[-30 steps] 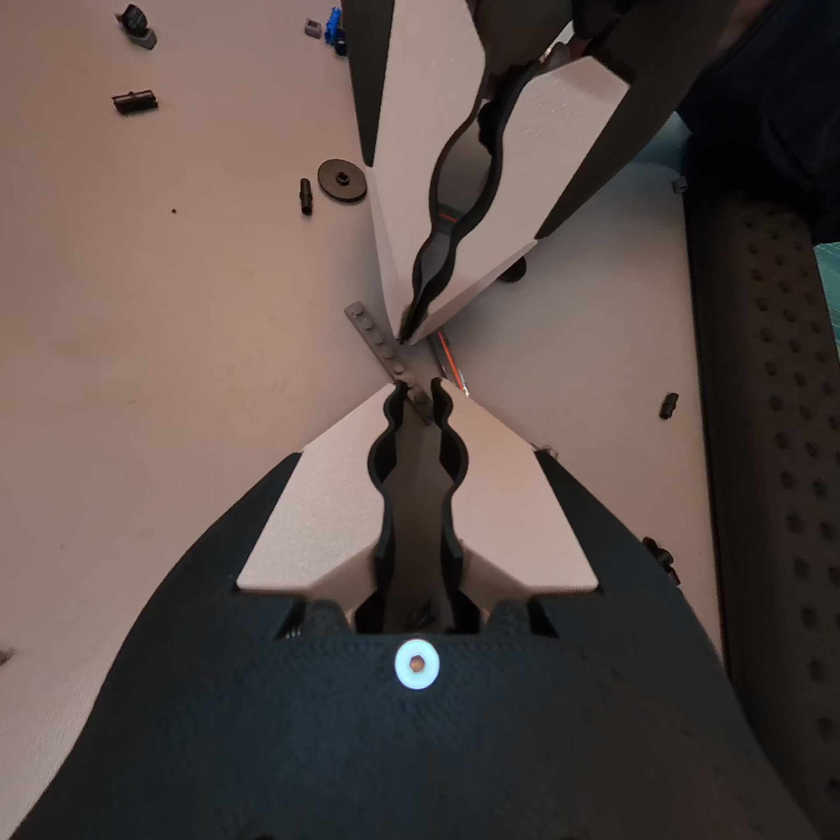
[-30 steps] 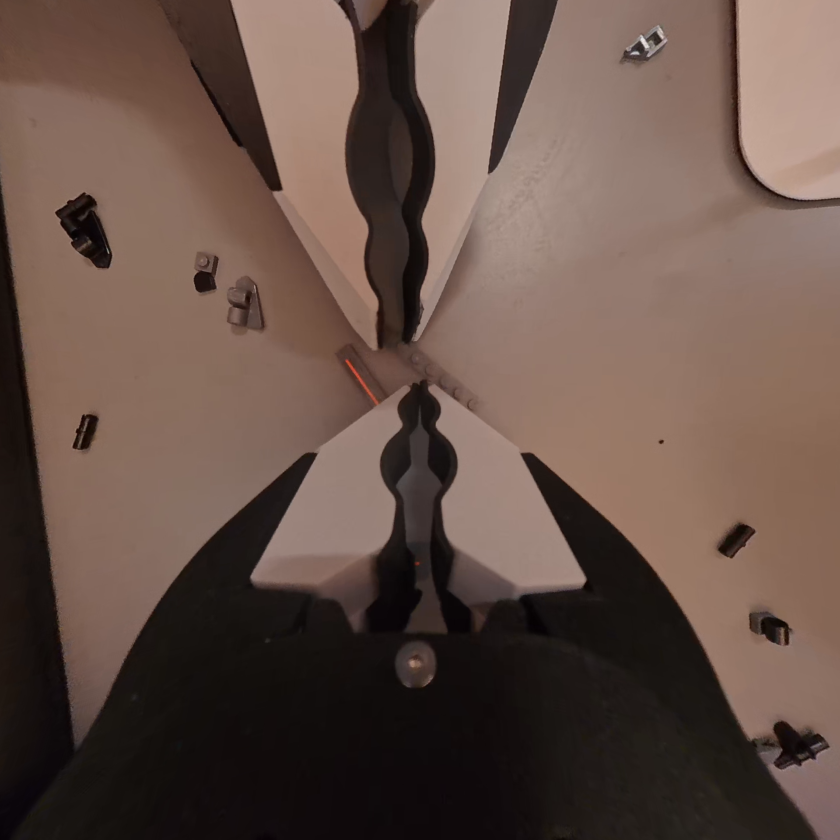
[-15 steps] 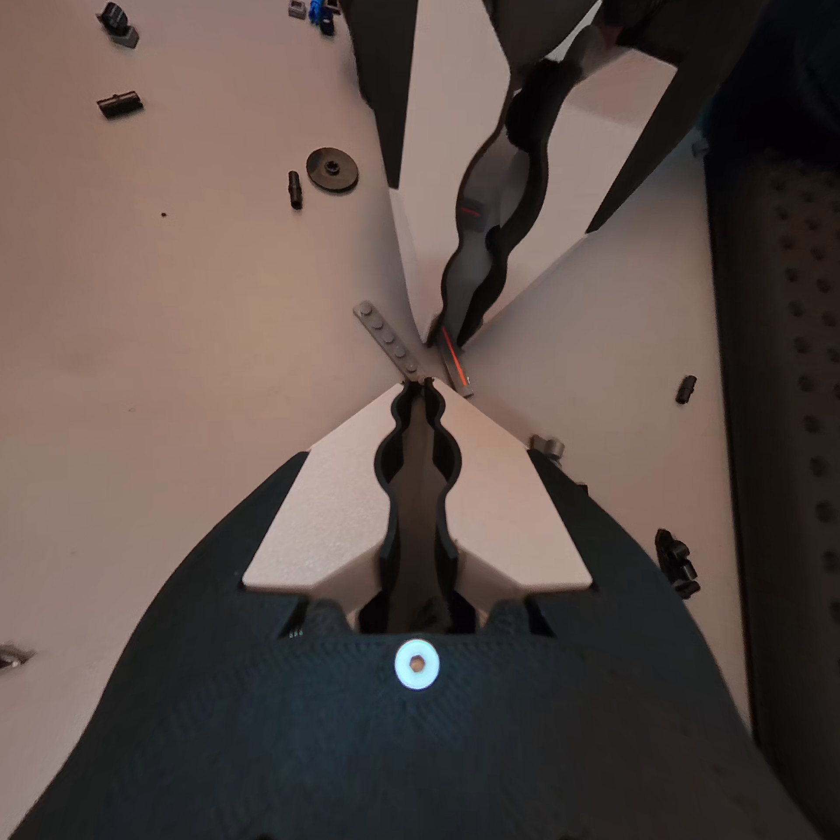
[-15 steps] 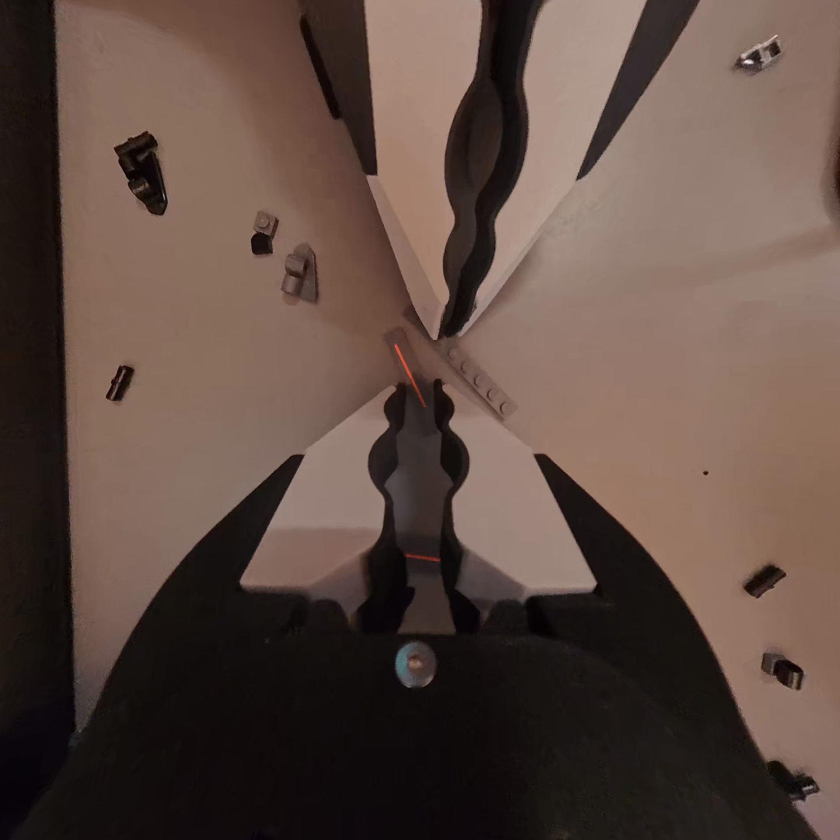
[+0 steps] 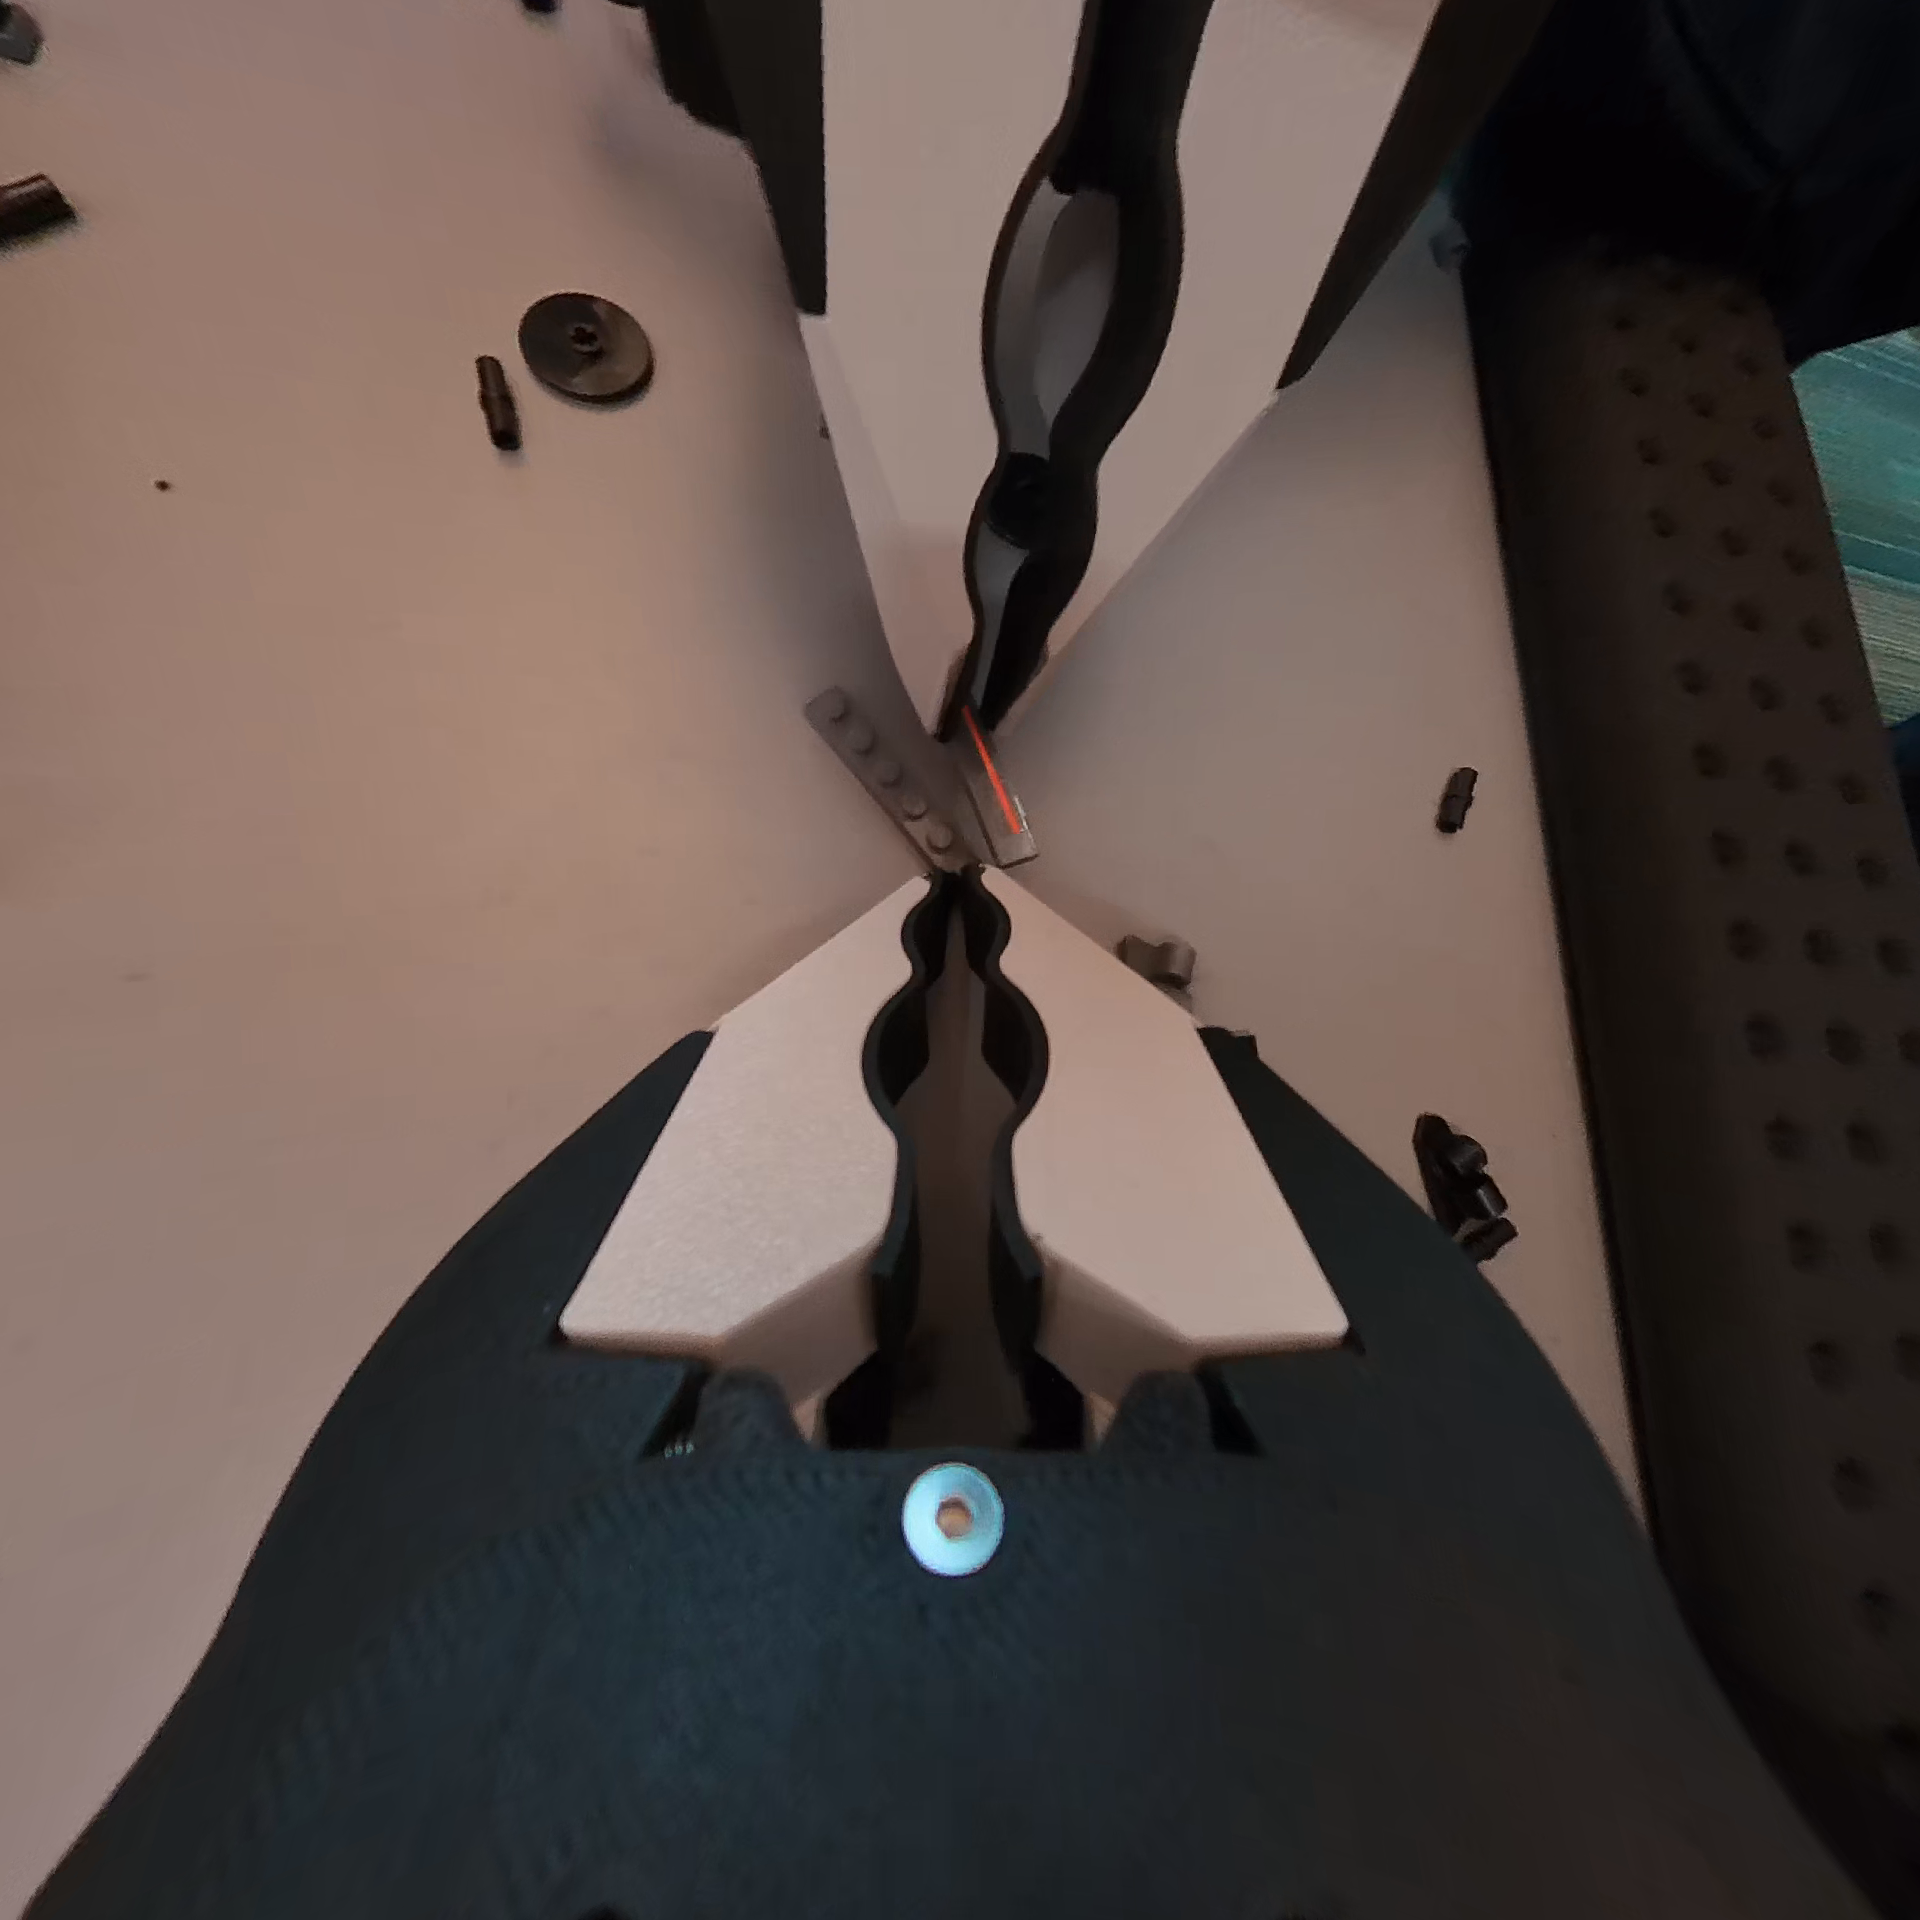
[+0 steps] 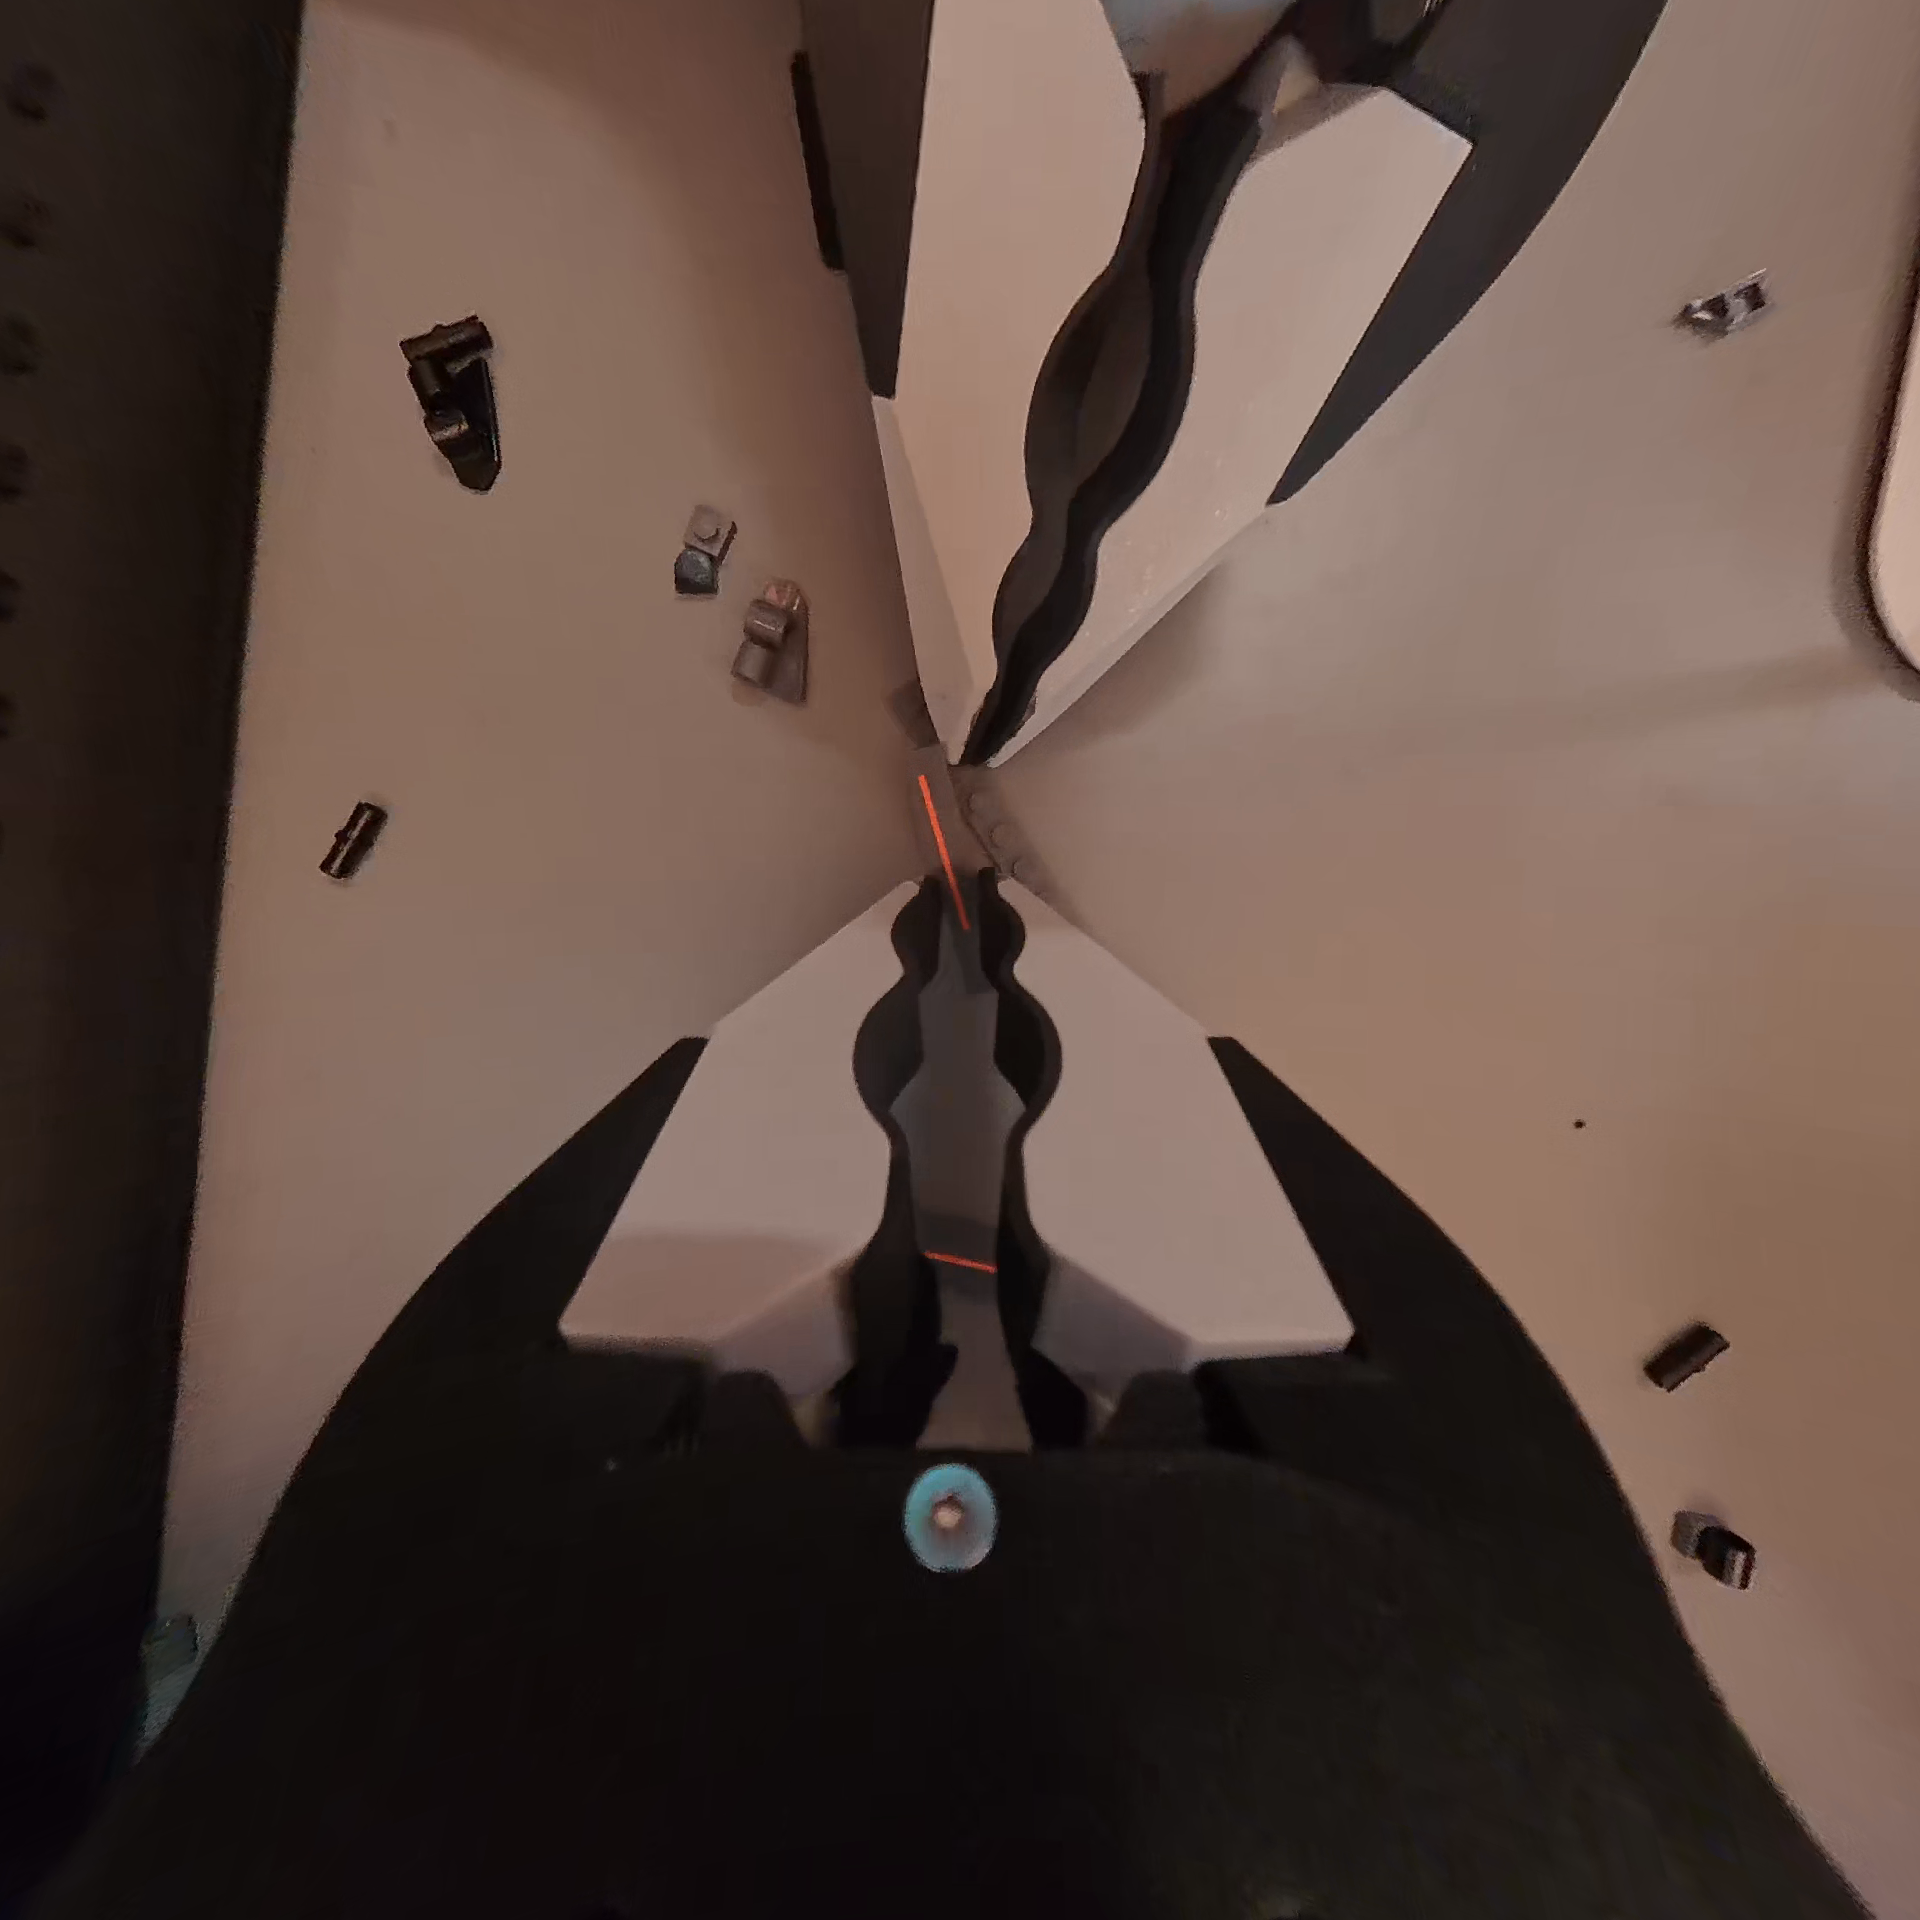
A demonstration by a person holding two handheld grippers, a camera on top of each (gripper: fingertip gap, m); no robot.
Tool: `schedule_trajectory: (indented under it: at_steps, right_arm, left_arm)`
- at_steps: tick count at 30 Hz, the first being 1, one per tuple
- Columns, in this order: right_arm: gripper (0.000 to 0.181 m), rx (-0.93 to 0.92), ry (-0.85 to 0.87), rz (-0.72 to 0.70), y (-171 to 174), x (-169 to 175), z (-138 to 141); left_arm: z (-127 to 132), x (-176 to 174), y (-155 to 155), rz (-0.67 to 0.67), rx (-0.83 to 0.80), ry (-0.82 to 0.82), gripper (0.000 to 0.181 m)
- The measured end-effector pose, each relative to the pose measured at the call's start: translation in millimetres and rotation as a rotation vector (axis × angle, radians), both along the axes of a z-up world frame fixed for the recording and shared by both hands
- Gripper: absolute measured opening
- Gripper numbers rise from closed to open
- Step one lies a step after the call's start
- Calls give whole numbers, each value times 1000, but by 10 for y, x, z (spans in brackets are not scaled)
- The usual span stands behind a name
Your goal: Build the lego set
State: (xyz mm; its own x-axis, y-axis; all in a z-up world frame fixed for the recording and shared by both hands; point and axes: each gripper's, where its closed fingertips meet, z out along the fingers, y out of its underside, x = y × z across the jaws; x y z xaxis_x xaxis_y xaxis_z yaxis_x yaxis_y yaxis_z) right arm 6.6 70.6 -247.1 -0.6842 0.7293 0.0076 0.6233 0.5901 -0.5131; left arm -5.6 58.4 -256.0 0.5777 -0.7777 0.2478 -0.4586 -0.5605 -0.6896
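My left gripper (image 5: 951, 881) is shut on one end of a long grey studded plate (image 5: 883, 769), held just above the pale table (image 5: 364, 727). My right gripper (image 6: 956, 891) is shut on a grey flat tile with an orange line (image 6: 940, 831). The two grippers meet tip to tip. The tile (image 5: 995, 795) lies alongside the plate's near end, touching it. In the right wrist view the plate (image 6: 1000, 834) shows only a few studs beside the left gripper's tips (image 6: 977, 753). In the left wrist view the right gripper (image 5: 971, 717) comes down from above.
Loose parts lie around: a black disc (image 5: 587, 343), black pins (image 5: 497, 400) (image 5: 1457, 800), a black clip (image 5: 1460, 1184), a black bracket (image 6: 452, 400), small grey pieces (image 6: 774, 644) (image 6: 704, 551). A dark dimpled mat (image 5: 1714, 935) borders the table. My two grippers' fingertips are within a few centimetres of each other.
The right gripper has turned more upright, and its orange-lined tile has swung out from behind to lie alongside the studded plate. Both grippers stay shut.
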Motion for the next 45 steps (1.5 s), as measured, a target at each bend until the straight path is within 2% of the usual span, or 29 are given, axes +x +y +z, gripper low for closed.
schedule_trajectory:
  at_steps: [6, 10, 17, 45]
  right_arm:
    - [5, 44, 23, 7, 21, -37, -18]
    - [5, 56, 41, 9, 12, -71, -12]
    - [5, 62, 67, 12, -2, -136, -28]
    - [5, 44, 71, 23, -25, -161, -73]
  left_arm:
    - [84, -107, 113, 87, 21, -23, 1]
    - [-5, -104, 164, 103, 14, 8, 3]
    - [100, -136, 172, 131, 26, -6, 5]
    - [0, -118, 40, 75, -19, 55, 3]
